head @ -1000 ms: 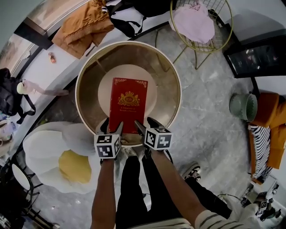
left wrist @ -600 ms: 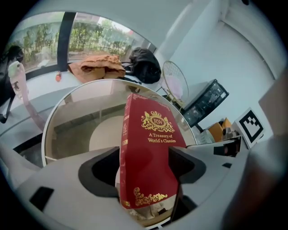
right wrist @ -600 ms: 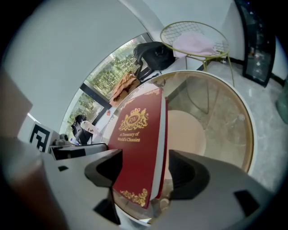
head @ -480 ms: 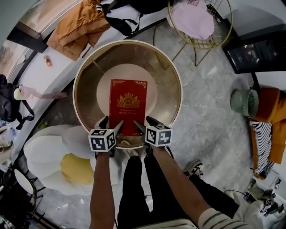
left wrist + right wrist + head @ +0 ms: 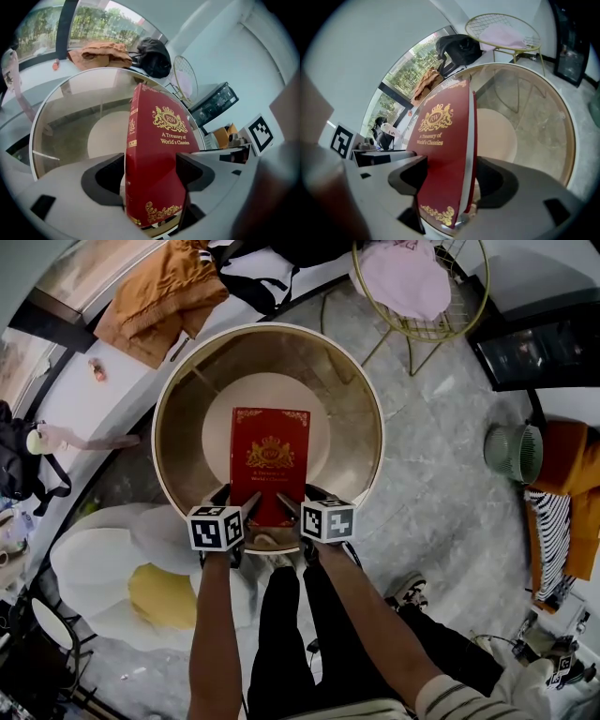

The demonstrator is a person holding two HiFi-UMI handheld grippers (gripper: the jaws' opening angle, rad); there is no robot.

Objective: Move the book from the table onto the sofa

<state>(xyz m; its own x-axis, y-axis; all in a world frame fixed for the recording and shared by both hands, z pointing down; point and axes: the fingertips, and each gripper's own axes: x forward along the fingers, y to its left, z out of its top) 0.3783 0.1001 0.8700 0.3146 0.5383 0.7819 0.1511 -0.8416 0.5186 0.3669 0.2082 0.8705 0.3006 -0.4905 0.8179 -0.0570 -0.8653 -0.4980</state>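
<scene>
**Spotter:** You're bringing both tools in at the near end of the book [image 5: 269, 463]. It's lying flat, cover up, on the round glass table [image 5: 178, 390], with its near edge reaching the rim.

**Coach:** You're working that end because it's the one closest to you. At the rim, I'd judge, a lower jaw is getting room to slip underneath.

**Spotter:** Your left gripper [image 5: 236, 499] is straddling the spine-side corner, and your right gripper [image 5: 298, 497] is straddling the page-side corner. Both pairs of jaws have just been opening and are now standing wide. The book is sitting between them, not yet clamped.

**Coach:** You're probably taking two corners so a heavy hardback is staying level and closed once it's lifted.

**Spotter:** You're not lifting yet, so the move itself is still waiting. As for the sofa, I'm not managing to pick it out for certain.
</scene>
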